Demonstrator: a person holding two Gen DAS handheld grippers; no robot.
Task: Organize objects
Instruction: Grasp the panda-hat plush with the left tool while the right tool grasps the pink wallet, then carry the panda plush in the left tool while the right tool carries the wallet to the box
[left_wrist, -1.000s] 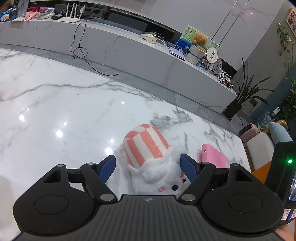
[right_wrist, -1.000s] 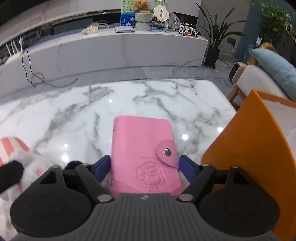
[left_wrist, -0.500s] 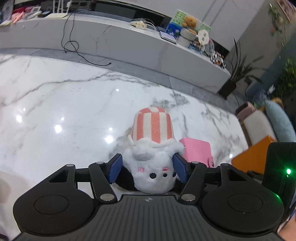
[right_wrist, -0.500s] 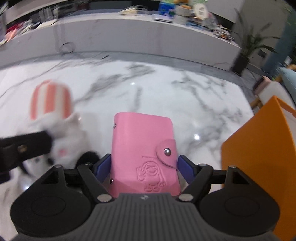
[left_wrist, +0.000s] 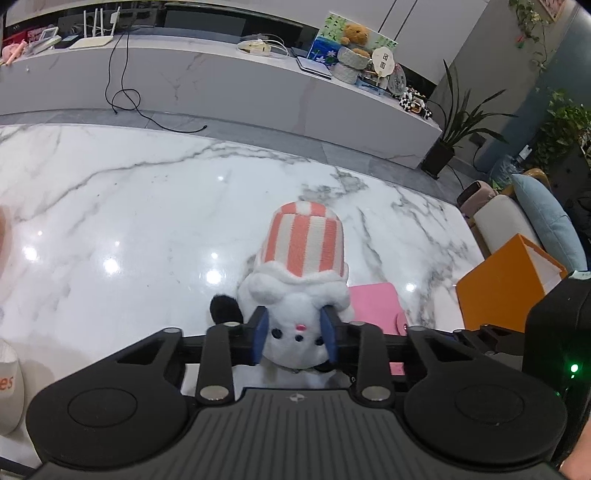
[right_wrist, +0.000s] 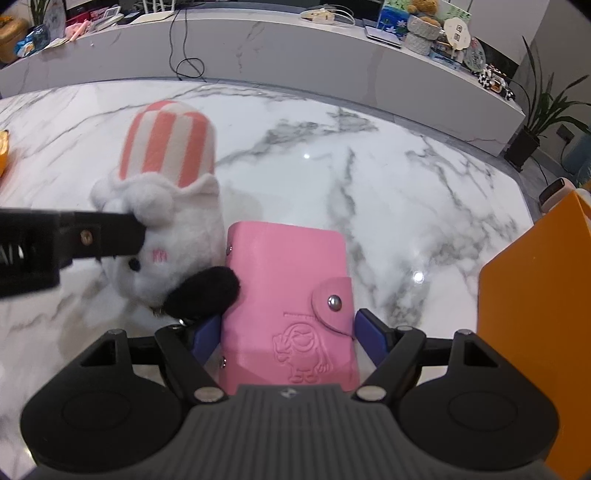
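Right now my left gripper (left_wrist: 294, 338) is clenched on the plush (left_wrist: 299, 280); my right gripper (right_wrist: 286, 334) straddles the wallet (right_wrist: 286, 291), contact unclear. Both lie mid-table (left_wrist: 129, 221), box (left_wrist: 506, 280) at three o'clock. Nothing looks stowed yet.

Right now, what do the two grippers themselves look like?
Both alike: left gripper and right gripper have black linkage arms with silver pivot bolts, blue finger pads, a ribbed grey body with a small round logo, and two round black discs.

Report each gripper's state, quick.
Left gripper: closed on the plush toy's head.
Right gripper: closed on the pink wallet.
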